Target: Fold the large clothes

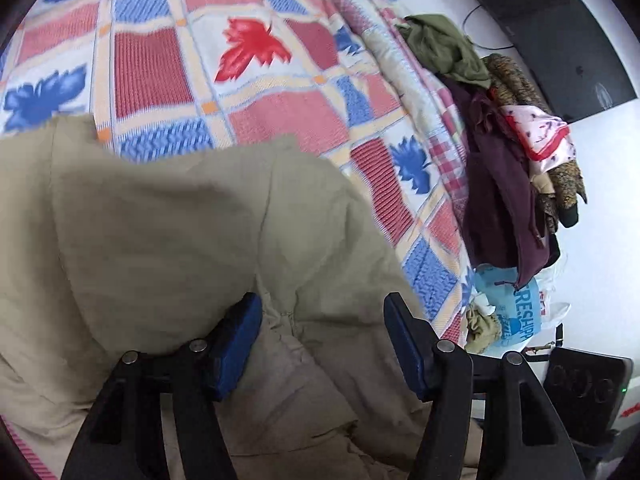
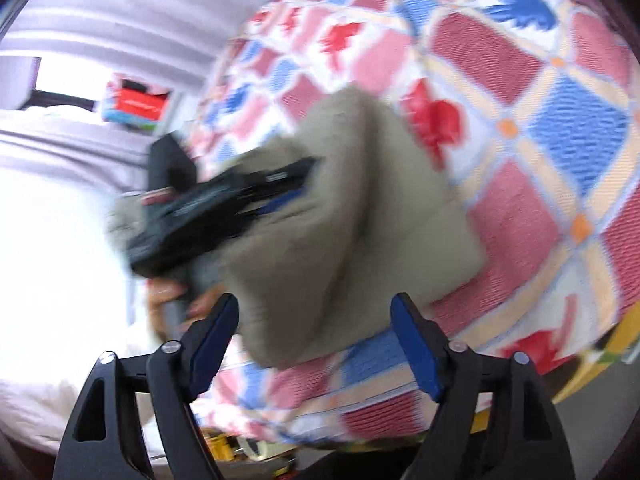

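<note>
A beige garment lies folded and bunched on a bed with a red, blue and white patterned blanket. My left gripper hovers just over the garment with its blue-padded jaws wide apart, holding nothing. In the right wrist view the same garment shows as a folded beige block on the blanket, with the left gripper lying across its left side, blurred. My right gripper is open and empty, just short of the garment's near edge.
A pile of other clothes, green, dark purple and patterned, hangs at the bed's right edge above a blue plastic bag. A dark flat panel lies on the white floor. A white pillow or sheet lies left of the bed.
</note>
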A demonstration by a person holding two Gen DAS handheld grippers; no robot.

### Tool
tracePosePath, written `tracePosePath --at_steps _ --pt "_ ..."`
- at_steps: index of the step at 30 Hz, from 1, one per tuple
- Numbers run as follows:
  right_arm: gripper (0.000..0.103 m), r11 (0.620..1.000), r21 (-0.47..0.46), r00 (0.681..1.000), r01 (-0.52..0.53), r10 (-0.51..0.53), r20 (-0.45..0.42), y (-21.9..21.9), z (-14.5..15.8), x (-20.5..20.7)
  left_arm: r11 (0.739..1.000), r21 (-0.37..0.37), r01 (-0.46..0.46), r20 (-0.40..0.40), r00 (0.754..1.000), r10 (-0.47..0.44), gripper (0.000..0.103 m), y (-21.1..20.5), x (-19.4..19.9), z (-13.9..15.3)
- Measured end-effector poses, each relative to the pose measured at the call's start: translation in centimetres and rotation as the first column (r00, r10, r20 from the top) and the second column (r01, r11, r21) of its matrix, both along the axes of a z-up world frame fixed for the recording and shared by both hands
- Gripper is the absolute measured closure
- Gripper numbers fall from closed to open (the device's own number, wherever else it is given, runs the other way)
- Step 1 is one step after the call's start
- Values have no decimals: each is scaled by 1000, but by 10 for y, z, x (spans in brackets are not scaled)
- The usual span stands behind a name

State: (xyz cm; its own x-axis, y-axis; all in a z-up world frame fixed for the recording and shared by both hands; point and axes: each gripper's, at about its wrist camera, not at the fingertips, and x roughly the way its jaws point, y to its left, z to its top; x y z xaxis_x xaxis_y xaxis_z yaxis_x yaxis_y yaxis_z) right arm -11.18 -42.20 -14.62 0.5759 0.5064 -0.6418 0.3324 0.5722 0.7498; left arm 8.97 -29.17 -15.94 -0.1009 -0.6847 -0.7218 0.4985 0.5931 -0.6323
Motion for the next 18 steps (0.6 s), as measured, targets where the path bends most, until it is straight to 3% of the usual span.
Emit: tracePosePath --at_steps 2,5,7,8,9,10,13,18 --pt "18 998 42 999 -48 48 6 14 0 17 999 -27 -18 61 998 20 38 15 3 23" --pt "18 998 -29 997 -58 57 -42 28 -8 39 997 -19 -78 178 981 81 38 47 11 51" --pt "19 998 -57 998 -28 24 -66 29 -14 52 989 18 -149 258 956 139 38 75 19 60" --pt "38 997 -76 998 -12 7 -68 29 -13 53 981 47 -189 284 944 168 38 87 25 59" --pt "75 993 -119 997 2 -11 -74 31 -11 54 971 79 -224 295 936 191 38 100 32 55" --pt "81 985 -172 995 -7 -11 -101 30 -11 58 959 119 -257 294 932 213 38 111 39 46" --pt "87 971 -239 992 2 -32 -122 24 -7 49 927 195 -319 269 927 262 38 127 57 15" --pt "88 938 -346 987 -11 -45 -154 17 -12 43 928 215 -303 293 927 235 38 89 69 -14"
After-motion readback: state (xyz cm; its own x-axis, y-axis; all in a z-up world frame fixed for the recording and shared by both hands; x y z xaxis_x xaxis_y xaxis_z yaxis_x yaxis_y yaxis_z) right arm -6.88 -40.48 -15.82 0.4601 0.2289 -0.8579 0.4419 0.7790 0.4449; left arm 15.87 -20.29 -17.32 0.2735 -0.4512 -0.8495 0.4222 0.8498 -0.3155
